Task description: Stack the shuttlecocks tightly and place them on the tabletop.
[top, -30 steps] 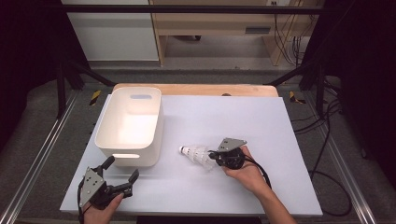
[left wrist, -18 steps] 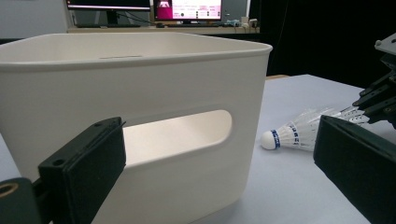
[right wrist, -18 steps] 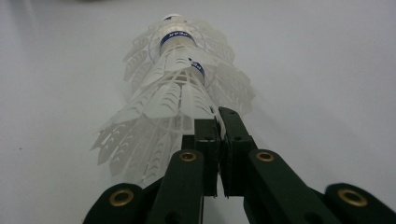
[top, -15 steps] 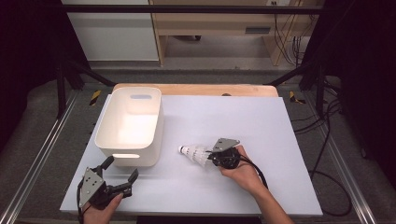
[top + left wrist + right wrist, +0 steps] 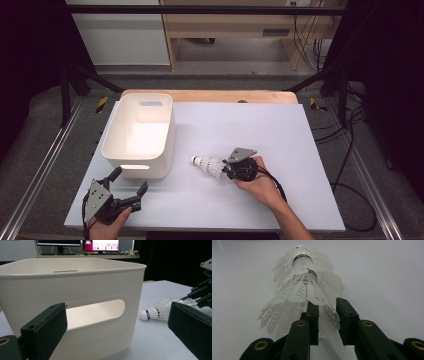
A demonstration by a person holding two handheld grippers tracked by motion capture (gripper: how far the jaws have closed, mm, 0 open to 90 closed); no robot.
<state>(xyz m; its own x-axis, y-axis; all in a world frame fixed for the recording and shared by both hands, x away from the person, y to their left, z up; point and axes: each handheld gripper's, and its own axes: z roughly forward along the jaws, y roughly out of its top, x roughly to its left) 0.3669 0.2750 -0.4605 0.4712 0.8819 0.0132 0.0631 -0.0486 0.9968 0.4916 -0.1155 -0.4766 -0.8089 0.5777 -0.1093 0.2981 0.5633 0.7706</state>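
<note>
1. High view first: the right hand-held gripper (image 5: 226,170) lies low on the white worktop (image 5: 300,150), right at the feathered end of a stack of shuttlecocks (image 5: 209,164).
2. That stack lies on its side in the middle of the worktop, cork tip pointing at the white bin (image 5: 140,135), just beside the bin's near right corner but not touching it.
3. Right gripper view, up close: the jaws have just been opening. A strip of the plastic skirt (image 5: 325,315) hangs between them. The left pad sits against the skirt, while a gap shows between the feathers and the right pad, so the pinch is off.
4. Compared with a second ago, the shuttlecocks lie in the same spot, the same way round, and the right hand has not left them. Only the jaws have loosened.
5. Over on the left, the left hand-held gripper (image 5: 127,187) rests near the front left corner of the worktop, jaws spread wide with nothing in them, just as it sat in the earlier frames.
6. Left gripper view: its two black pads frame the bin's slotted handle (image 5: 97,312), and the shuttlecocks' blue-banded cork (image 5: 145,314) lies on the worktop to the bin's right.
</note>
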